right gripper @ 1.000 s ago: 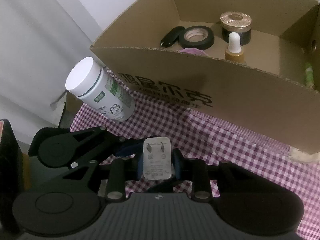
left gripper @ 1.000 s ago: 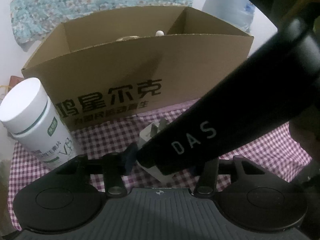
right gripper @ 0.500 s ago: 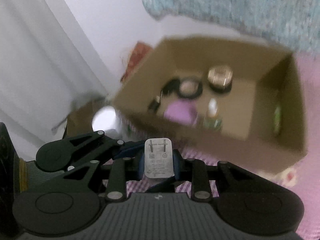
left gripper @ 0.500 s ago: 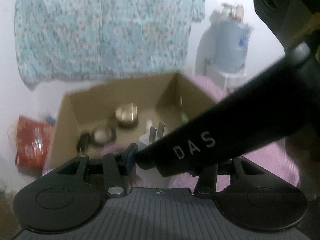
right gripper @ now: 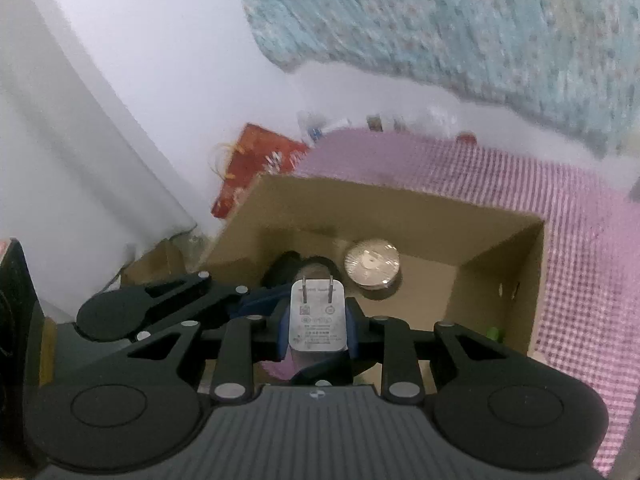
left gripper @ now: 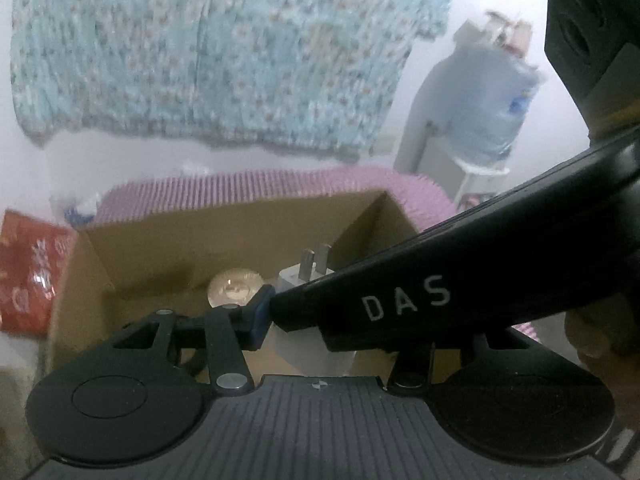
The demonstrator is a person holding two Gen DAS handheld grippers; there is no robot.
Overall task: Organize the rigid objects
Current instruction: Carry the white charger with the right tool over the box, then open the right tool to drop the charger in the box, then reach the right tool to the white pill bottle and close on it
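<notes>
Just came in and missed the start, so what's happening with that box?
A person holds a two-finger gripper in each hand. The right gripper is shut on a white plug charger, held above the open cardboard box. The left gripper appears to grip the same charger too. A gold-lidded jar already sits inside the box.

White plug adapter (right gripper: 318, 322) upright, two prongs up, printed face toward camera, above open cardboard box (right gripper: 400, 208); gold-lidded jar (right gripper: 372, 267) and black tape roll (right gripper: 316, 266) on box floor.
</notes>
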